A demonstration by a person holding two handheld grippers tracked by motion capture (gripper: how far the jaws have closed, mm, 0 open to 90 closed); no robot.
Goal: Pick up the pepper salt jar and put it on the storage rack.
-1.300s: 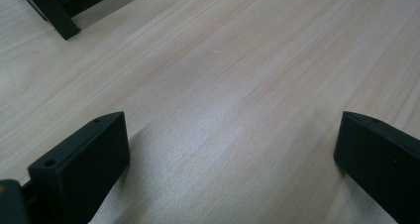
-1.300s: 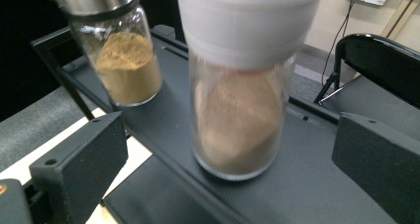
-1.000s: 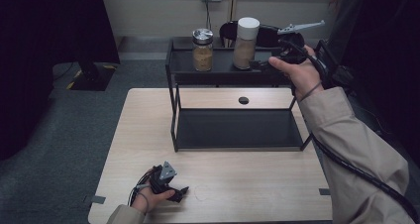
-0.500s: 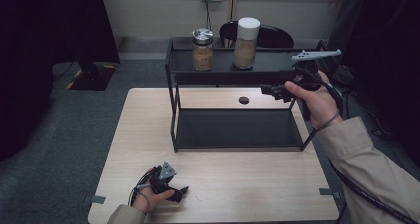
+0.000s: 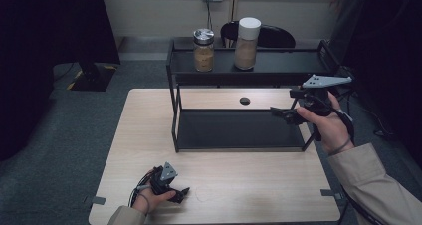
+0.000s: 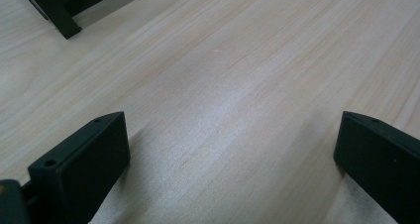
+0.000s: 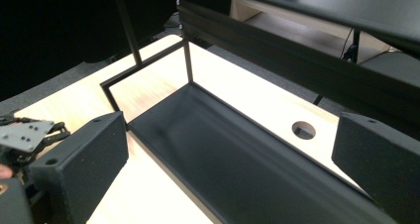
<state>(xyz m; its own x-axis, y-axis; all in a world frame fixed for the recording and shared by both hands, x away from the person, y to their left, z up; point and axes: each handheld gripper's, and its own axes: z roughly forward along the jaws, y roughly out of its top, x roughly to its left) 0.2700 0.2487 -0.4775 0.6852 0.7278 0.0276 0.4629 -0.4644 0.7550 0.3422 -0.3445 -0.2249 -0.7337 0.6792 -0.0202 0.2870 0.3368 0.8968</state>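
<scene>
A black two-tier shelf (image 5: 249,75) stands on the light wood table (image 5: 149,135). Its top tier carries a glass jar with a silver lid (image 5: 203,49) and a taller jar with a white lid (image 5: 247,43), both holding tan contents. My right gripper (image 5: 279,112) hovers at the shelf's right end, level with the gap between the tiers, open and empty (image 7: 230,144), looking along the lower tray (image 7: 237,159). My left gripper (image 5: 183,192) rests low over the table's front left, open with bare wood between its jaws (image 6: 233,144).
A round cable hole (image 5: 244,100) sits in the table behind the lower tray. A dark chair (image 5: 268,36) stands beyond the shelf. One shelf foot (image 6: 54,13) shows in the left gripper view. Grey carpet surrounds the table.
My right gripper has drawn back from the top tier's right end and come down toward me, beside the shelf's right end. The left gripper has stayed put.
</scene>
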